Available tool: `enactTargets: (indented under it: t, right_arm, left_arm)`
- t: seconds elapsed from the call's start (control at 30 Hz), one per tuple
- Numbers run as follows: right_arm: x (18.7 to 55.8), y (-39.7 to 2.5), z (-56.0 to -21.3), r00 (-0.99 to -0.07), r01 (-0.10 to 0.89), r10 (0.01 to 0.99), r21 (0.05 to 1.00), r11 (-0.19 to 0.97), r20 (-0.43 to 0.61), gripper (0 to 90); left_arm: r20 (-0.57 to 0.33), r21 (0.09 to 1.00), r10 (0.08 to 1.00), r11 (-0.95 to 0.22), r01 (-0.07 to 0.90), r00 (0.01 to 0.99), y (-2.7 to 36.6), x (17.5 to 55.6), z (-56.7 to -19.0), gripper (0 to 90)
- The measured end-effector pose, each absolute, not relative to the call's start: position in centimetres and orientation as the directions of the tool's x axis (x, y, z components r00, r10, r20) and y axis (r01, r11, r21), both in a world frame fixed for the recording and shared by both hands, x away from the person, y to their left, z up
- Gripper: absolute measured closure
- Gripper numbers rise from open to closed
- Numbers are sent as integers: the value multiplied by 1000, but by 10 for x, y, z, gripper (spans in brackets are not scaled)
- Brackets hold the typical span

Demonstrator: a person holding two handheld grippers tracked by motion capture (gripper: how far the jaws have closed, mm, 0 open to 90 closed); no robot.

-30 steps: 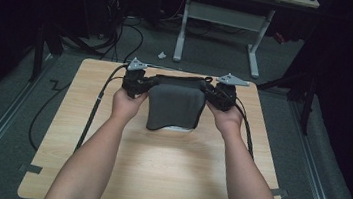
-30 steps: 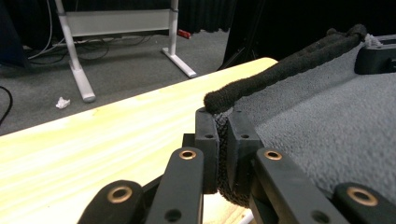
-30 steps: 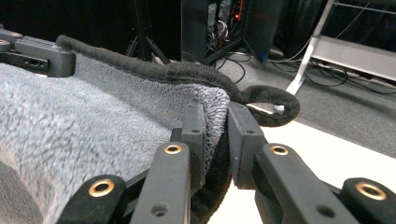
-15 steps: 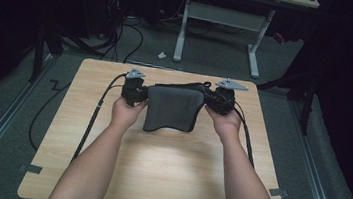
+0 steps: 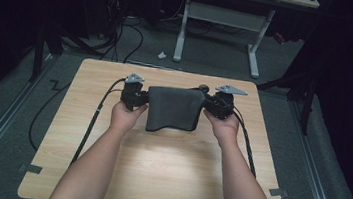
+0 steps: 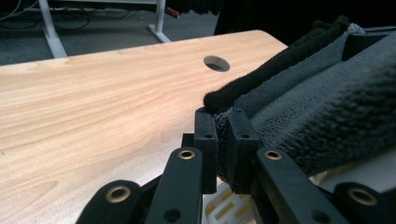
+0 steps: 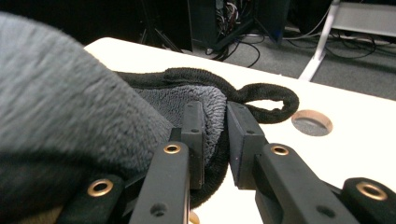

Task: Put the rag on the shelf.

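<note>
The folding step is in hand. The left hand-held gripper (image 5: pixel 140 97) and the right hand-held gripper (image 5: pixel 212 104) each pinch a corner of the grey towel (image 5: pixel 173 109), held toward twelve o'clock of the counter (image 5: pixel 171 174) (lower edge apparently touching). Next move likely calls for lowering it evenly.

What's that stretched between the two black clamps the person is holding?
A dark grey towel, seen in the high view: the left gripper pinches one edge, the right gripper the other. Each gripper view shows jaws shut on its plush cloth.
</note>
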State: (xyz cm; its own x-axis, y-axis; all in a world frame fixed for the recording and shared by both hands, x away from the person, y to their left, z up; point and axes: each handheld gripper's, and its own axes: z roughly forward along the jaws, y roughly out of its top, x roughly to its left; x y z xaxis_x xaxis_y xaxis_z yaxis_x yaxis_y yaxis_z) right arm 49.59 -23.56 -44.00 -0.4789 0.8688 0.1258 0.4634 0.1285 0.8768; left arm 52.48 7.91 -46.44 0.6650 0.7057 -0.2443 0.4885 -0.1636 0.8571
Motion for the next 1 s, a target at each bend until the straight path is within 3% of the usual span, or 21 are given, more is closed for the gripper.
enactTargets:
  t: [0.4,0.63,1.0]
  right_arm:
    - [495,-236,-453,-474,489,866,865,110,158,771]
    - [496,-243,-449,-450,500,879,860,101,158,577]
    - [497,-247,-437,-434,474,893,873,111,122,545]
  left_arm:
    - [-270,843,695,-164,512,667,82,523,-472,829]
    - [-276,836,703,-161,525,655,86,522,-468,736]
    - [-267,838,733,-144,526,626,95,523,-463,716]
